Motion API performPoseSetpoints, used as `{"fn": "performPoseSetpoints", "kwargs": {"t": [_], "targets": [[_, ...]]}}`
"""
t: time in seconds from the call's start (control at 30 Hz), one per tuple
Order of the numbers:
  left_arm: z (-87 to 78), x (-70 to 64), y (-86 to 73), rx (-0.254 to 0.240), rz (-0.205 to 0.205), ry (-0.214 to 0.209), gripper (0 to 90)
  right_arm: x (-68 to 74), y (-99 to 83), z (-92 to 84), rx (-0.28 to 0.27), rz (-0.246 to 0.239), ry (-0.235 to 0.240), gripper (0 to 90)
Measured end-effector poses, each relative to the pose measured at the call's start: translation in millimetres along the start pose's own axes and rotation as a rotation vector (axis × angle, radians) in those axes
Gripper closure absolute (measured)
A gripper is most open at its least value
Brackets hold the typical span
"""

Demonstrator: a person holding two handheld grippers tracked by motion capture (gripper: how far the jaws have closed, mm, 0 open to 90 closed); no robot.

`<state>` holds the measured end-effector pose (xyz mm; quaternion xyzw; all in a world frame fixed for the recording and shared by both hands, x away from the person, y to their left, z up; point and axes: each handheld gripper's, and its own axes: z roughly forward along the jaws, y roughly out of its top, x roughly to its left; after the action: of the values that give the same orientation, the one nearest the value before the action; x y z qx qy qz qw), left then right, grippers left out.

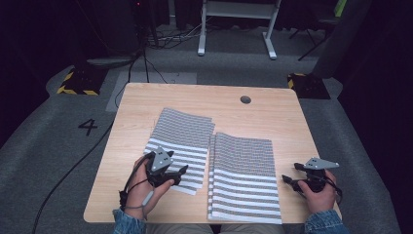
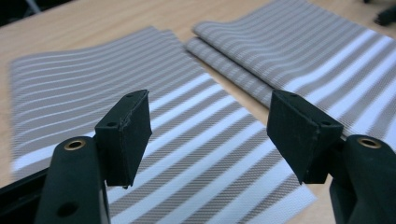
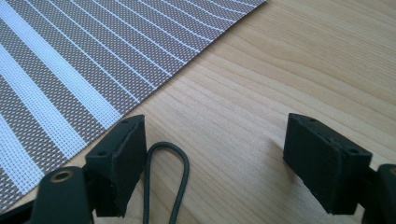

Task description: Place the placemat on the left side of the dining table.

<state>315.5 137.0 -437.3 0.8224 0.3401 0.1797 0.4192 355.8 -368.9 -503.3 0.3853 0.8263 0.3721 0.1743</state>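
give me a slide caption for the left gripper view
Open left gripper poised above the nearer of two striped woven placemats, second placemat beside it on the wooden table.

Denim sleeves; black tongs (image 1: 176,175) with brass-ringed holes, grey plates.

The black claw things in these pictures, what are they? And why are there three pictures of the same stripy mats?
They are grippers, tools a person squeezes to pinch things. The top picture looks down from above the wooden table. The left gripper hovers over the left mat, and the right gripper sits over bare wood beside the right mat. Each of the other two pictures comes from a little camera riding on one gripper, looking out between its two black jaws. The left gripper's camera sees both stripy mats; the right one's sees a mat edge, wood and a loop of cord. Both grippers are open and hold nothing.
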Motion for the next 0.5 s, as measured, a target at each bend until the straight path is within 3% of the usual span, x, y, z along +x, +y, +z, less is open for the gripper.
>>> {"fn": "performPoseSetpoints", "kwargs": {"t": [0.03, 0.1, 0.13, 0.2, 0.27, 0.47, 0.5], "targets": [[10.2, -7.7, -1.0, 0.025, 0.018, -0.037, 30.2, 0.0, 0.2, 0.3, 0.001, -0.001, 0.002, 21.4], [15.3, -10.8, -1.8, 0.04, 0.032, -0.047, 29.8, -0.1, 0.4, 0.4, 0.002, -0.001, 0.002, 21.3], [24.8, -15.3, -4.3, 0.069, 0.043, -0.078, 28.9, -0.1, 0.5, 0.5, 0.002, -0.002, 0.001, 21.2], [29.3, -17.1, -5.8, 0.09, 0.057, -0.081, 28.7, -0.1, 0.5, 0.5, 0.002, -0.002, 0.001, 21.2], [44.0, -22.9, -11.7, 0.139, 0.065, -0.108, 28.1, -0.1, 0.5, 0.5, 0.002, -0.002, 0.001, 21.2], [60.1, -26.1, -20.0, 0.199, 0.073, -0.127, 27.6, 0.0, 0.5, 0.5, 0.002, -0.001, 0.001, 21.2], [61.5, -25.7, -21.1, 0.206, 0.081, -0.11, 27.6, 0.0, 0.5, 0.5, 0.003, -0.001, 0.001, 21.2]]}}
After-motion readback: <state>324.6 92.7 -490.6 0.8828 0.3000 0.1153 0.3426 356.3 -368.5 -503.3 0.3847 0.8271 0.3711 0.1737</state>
